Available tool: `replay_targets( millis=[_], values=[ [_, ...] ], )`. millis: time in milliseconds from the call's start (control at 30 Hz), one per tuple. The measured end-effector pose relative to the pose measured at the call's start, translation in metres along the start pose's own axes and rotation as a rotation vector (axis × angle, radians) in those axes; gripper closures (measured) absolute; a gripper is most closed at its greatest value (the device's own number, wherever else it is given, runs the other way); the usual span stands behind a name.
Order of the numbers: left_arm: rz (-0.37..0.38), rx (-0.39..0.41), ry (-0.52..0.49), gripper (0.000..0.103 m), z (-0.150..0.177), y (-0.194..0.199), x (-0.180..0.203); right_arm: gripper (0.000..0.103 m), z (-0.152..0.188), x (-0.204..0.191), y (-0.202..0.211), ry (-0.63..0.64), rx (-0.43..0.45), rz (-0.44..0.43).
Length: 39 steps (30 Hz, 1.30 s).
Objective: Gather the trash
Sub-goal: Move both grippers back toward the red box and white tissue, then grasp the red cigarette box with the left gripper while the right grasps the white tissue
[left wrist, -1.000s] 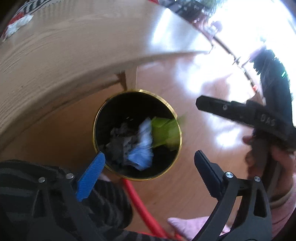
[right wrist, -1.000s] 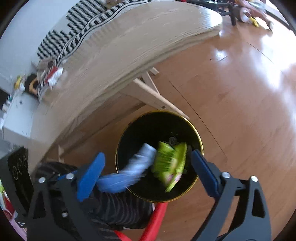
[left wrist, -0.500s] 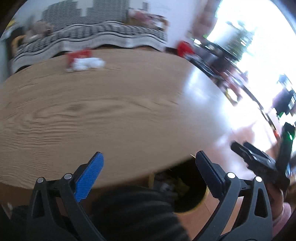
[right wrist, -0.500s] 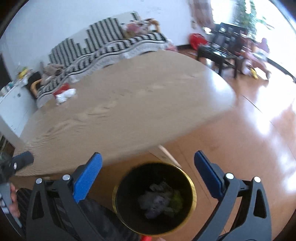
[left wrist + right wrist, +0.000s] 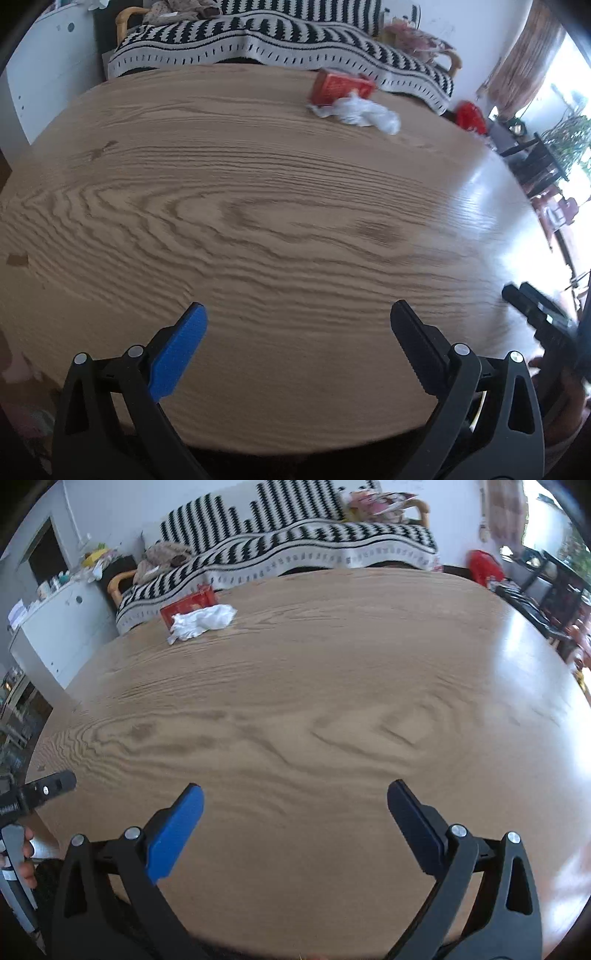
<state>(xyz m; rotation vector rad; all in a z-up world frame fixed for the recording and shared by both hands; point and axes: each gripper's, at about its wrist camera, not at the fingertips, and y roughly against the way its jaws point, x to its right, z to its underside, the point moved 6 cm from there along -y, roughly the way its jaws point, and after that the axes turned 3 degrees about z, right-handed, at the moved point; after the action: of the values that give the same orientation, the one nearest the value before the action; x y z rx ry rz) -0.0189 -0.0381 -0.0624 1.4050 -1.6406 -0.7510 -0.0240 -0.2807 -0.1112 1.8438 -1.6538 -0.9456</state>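
Left wrist view: both grippers, left (image 5: 297, 326) and right (image 5: 293, 806), gape empty; tissue (image 5: 364, 112) near the worktop's (image 5: 258, 221) far edge looks light, soft; pinch its bunched middle.

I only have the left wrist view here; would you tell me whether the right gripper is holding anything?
Observer: No. The right gripper is open, with nothing between its fingers, above the wooden table.
Operator: Thank you. Where does the trash sit from its camera?
Observer: The white crumpled tissue lies far ahead and to its left, touching the red packet behind it.
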Motion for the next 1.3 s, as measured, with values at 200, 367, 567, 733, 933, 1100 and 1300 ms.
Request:
replay_targets(
  millis=[200, 367, 567, 733, 933, 1100, 1300],
  values=[
    [-0.014, -0.022, 0.008, 0.006, -0.027, -0.020, -0.030, 0.007, -0.063, -0.044, -0.046, 0.154, -0.035, -0.022],
    [-0.027, -0.028, 0.013, 0.007, -0.051, -0.033, -0.041, 0.007, -0.131, -0.085, -0.086, 0.260, -0.024, -0.049],
    [-0.054, -0.033, 0.014, 0.006, -0.069, -0.049, -0.052, 0.011, -0.187, -0.121, -0.135, 0.343, -0.025, -0.098],
    [-0.073, -0.046, -0.020, 0.006, -0.085, -0.060, -0.053, 0.037, -0.199, -0.132, -0.164, 0.434, -0.060, -0.101],
    [-0.073, -0.055, -0.040, 0.006, -0.109, -0.074, -0.044, 0.090, -0.195, -0.109, -0.167, 0.427, -0.082, -0.128],
    [-0.046, -0.045, -0.103, 0.006, -0.134, -0.085, -0.015, 0.093, -0.184, -0.051, -0.140, 0.369, -0.052, -0.084],
    [-0.038, 0.018, -0.205, 0.006, -0.183, -0.100, 0.034, 0.093, -0.174, 0.028, -0.113, 0.255, -0.026, 0.013]
  ],
)
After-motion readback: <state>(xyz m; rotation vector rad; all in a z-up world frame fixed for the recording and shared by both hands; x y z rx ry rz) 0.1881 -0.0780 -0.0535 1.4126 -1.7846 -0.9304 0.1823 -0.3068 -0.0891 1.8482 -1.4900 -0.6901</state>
